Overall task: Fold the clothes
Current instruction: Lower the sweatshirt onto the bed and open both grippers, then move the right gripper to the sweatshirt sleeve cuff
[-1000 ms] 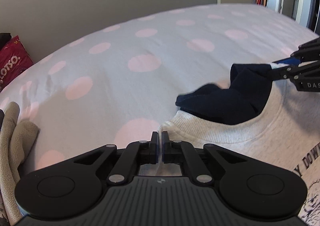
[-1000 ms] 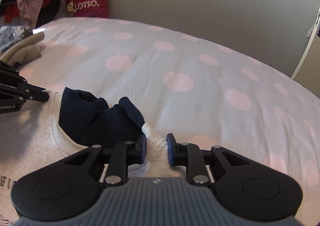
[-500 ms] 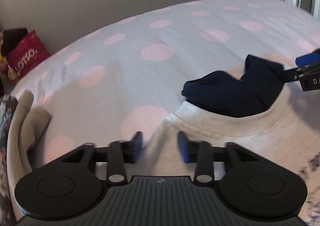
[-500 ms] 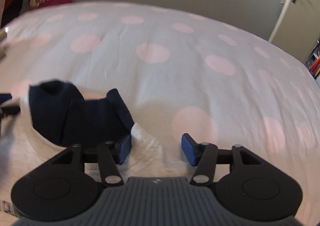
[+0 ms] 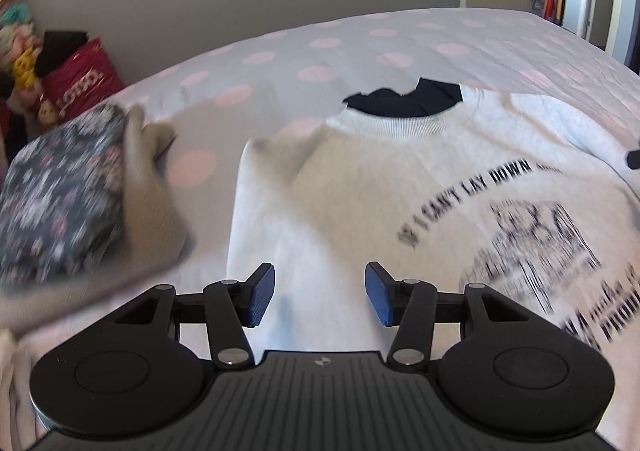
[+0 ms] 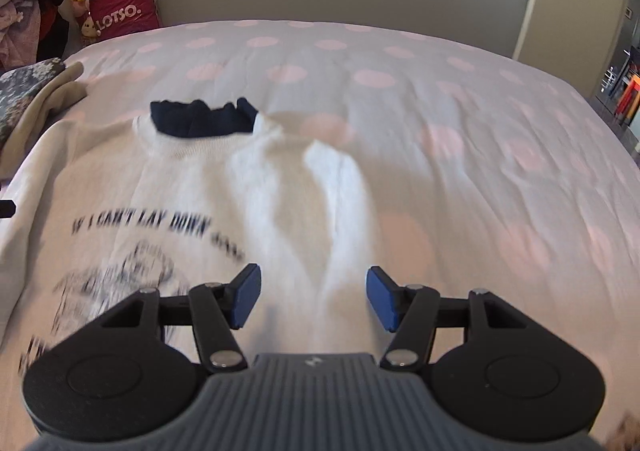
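A light grey sweatshirt [image 5: 400, 191] [image 6: 180, 179] with black printed lettering lies front up on the bed, with some ridges near its shoulders. A dark navy lining [image 5: 404, 103] [image 6: 204, 119] shows at its neck opening. My left gripper [image 5: 320, 293] hovers over the sweatshirt's left part, open, with nothing between its blue pads. My right gripper [image 6: 314, 297] hovers over the right part, near a wrinkled ridge, also open and empty. Both views are blurred by motion.
A folded pile of dark floral fabric [image 5: 60, 191] [image 6: 24, 91] on a beige garment [image 5: 152, 179] lies at the bed's left. The dotted bed cover [image 6: 480, 111] stretches right. A red bag [image 5: 80, 83] [image 6: 120, 13] and plush toys stand by the wall.
Both grippers were shut on the sweatshirt's shoulders beside the collar; they opened, let go and drew back from the neck. The sweatshirt now lies spread out.
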`<state>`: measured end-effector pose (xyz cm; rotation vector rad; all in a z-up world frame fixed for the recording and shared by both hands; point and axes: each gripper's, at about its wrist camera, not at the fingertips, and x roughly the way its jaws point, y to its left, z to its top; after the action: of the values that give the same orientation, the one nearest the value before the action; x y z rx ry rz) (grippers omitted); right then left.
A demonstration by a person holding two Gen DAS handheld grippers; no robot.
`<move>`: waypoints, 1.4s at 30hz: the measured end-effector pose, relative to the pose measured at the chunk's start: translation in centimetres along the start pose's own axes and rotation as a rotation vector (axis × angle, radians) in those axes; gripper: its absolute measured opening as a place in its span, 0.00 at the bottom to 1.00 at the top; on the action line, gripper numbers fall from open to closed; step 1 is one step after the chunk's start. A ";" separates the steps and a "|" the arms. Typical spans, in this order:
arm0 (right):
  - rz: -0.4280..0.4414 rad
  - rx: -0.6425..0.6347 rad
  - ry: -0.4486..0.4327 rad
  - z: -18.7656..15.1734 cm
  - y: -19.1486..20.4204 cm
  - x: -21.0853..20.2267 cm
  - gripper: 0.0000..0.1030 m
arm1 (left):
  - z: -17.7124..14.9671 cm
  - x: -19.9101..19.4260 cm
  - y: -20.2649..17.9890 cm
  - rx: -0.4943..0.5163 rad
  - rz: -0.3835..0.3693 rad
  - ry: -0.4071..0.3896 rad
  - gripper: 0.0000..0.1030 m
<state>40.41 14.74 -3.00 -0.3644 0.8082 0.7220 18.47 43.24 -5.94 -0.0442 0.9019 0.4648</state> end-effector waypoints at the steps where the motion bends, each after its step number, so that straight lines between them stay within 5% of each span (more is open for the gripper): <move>1: -0.007 0.003 0.012 -1.3 -0.2 -1.5 0.60 | -1.0 -1.3 0.0 -0.010 0.002 0.012 0.47; 11: -0.005 0.031 0.121 -14.2 -0.3 -14.4 0.63 | -11.5 -11.9 -2.7 -0.021 0.078 0.078 0.51; 20: -0.049 0.165 0.224 -21.9 -3.3 -18.0 0.64 | -16.5 -14.5 -4.9 -0.117 0.019 0.026 0.51; 28: -0.061 0.129 0.323 -22.9 -1.2 -16.4 0.64 | -19.3 -13.1 -6.0 -0.125 -0.013 0.017 0.52; 32: -0.111 0.095 0.396 -22.3 -1.0 -14.4 0.70 | -19.9 -12.7 -4.9 -0.193 -0.071 0.012 0.53; 35: -0.064 0.161 0.454 -21.9 -2.3 -13.5 0.71 | -20.3 -12.3 -4.0 -0.252 -0.117 0.012 0.54; 42: -0.060 0.186 0.396 -21.0 -4.2 -14.2 0.71 | -20.1 -11.5 -4.0 -0.249 -0.125 0.015 0.55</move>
<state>25.63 -6.14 -5.69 -0.3669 1.2240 0.5189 -0.96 30.77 -10.32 -0.3298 0.8466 0.4582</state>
